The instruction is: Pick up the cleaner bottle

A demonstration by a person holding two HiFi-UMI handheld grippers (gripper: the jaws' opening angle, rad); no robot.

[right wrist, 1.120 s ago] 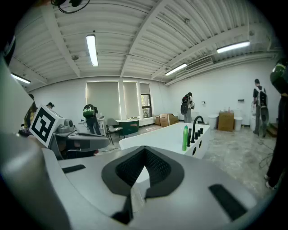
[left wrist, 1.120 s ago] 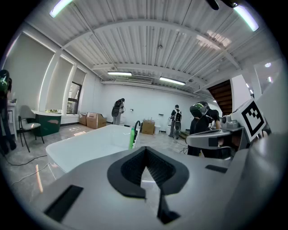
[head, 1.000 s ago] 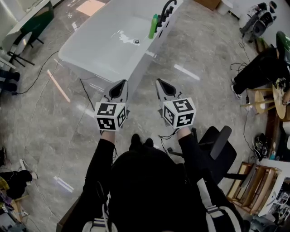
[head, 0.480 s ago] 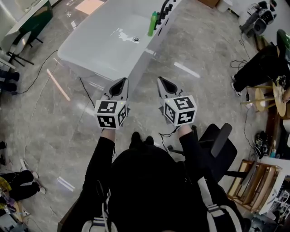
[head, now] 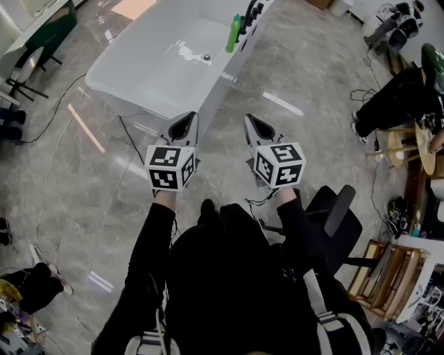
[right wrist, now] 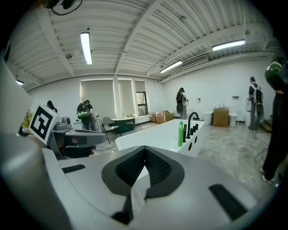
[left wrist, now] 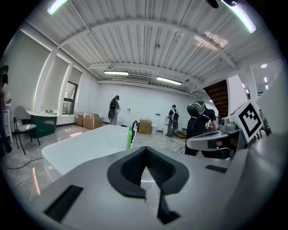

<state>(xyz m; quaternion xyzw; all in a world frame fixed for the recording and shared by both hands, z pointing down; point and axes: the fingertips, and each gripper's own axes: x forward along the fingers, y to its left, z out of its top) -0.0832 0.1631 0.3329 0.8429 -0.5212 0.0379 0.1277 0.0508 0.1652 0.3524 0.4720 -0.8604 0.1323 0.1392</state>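
Green cleaner bottle (head: 235,36) stands on bathtub (head: 139,69) rim; left gripper (head: 187,121) and right gripper (head: 251,121) clenched, empty. Risk: unopened jaws topple it.

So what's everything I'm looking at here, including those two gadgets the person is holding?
Bathtub: one, white, on the floor ahead of the person.
Cleaner bottle: one, green, upright on the tub's rim beside the tap.
Tap: one, black, on that same rim.
Floor: grey, glossy stone, all around.
Office chair: one, black, just right of the person.
Wooden rack: one, light brown, lower right corner.
Bystander: one, dark clothes, right edge.
Marker cubes: two, black and white, one on each gripper.
Left gripper: one, grey, jaws shut, empty, pointed toward the tub.
Right gripper: one, grey, jaws shut, empty, pointed the same way.
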